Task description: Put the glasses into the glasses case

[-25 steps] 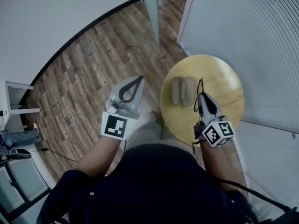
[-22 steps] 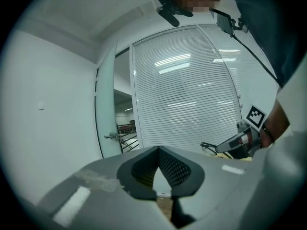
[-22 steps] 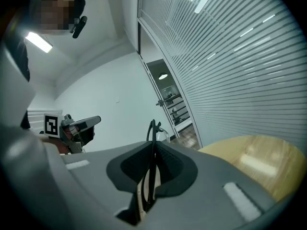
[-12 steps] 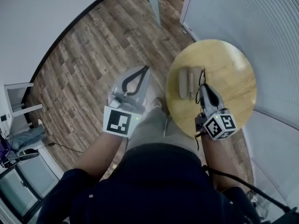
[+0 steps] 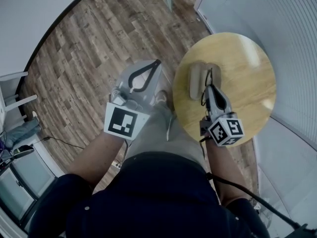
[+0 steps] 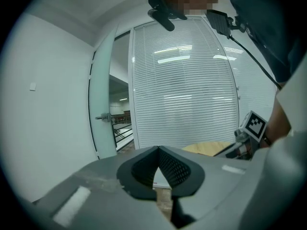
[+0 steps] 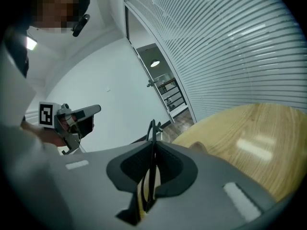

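The right hand-held gripper [image 7: 152, 146] is clamped narrowly on the glasses [image 7: 152, 127]. Their dark frame is held edge-on between the jaws, and part of it stands up past the jaw tips. In the head view, the glasses are seen above the round wooden surface [image 5: 247, 78], at the right edge of the tan glasses case [image 5: 196, 79]. Whether they touch the case cannot be told. The case lies on the left part of the surface, and whether it is open cannot be made out.

The left hand-held gripper [image 6: 157, 150] is held over the wooden floor [image 5: 99, 48], left of the surface and apart from it. Its jaws are brought together at the tips, and nothing is gripped between them. A wall of white slatted blinds [image 6: 187, 85] is seen beyond the surface.
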`<control>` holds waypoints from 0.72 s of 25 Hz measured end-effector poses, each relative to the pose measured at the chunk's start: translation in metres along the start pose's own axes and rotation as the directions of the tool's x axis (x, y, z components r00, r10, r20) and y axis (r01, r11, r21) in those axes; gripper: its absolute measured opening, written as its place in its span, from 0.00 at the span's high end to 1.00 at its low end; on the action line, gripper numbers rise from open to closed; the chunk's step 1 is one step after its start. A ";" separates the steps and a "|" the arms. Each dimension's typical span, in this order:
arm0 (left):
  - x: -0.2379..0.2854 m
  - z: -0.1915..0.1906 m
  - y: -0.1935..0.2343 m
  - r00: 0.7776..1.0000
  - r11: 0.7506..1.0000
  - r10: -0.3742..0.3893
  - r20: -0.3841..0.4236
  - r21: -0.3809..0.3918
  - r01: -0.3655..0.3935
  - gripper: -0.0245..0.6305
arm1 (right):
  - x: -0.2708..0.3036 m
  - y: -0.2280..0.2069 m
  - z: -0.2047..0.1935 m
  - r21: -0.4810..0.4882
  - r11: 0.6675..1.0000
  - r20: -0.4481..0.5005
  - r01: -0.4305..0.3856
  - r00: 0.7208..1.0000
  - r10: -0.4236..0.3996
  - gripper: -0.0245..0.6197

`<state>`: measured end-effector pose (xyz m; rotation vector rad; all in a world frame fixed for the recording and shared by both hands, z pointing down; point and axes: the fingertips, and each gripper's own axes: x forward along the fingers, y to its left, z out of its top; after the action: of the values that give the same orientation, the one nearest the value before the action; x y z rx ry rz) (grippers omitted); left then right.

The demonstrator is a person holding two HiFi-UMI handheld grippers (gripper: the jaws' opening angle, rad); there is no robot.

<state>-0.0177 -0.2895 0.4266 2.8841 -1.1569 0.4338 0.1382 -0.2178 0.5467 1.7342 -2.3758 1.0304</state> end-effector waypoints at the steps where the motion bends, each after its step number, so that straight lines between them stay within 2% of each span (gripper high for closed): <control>1: 0.001 -0.003 0.000 1.000 1.000 -0.003 -0.003 -0.003 0.003 0.95 | 0.003 0.000 -0.005 0.001 1.000 -0.010 0.000 1.000 0.000 0.92; 10: 0.013 -0.030 0.012 0.999 0.999 0.001 -0.036 -0.050 -0.003 0.95 | 0.029 -0.014 -0.036 0.021 1.000 -0.070 0.014 0.997 -0.013 0.92; 18: 0.010 -0.051 0.021 0.997 0.999 0.001 -0.079 -0.048 -0.005 0.95 | 0.045 -0.027 -0.051 0.029 0.998 -0.102 0.054 0.994 -0.051 0.92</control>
<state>-0.0383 -0.3062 0.4757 2.7977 -1.1435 0.5075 0.1260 -0.2335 0.6174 1.7014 -2.2537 1.1258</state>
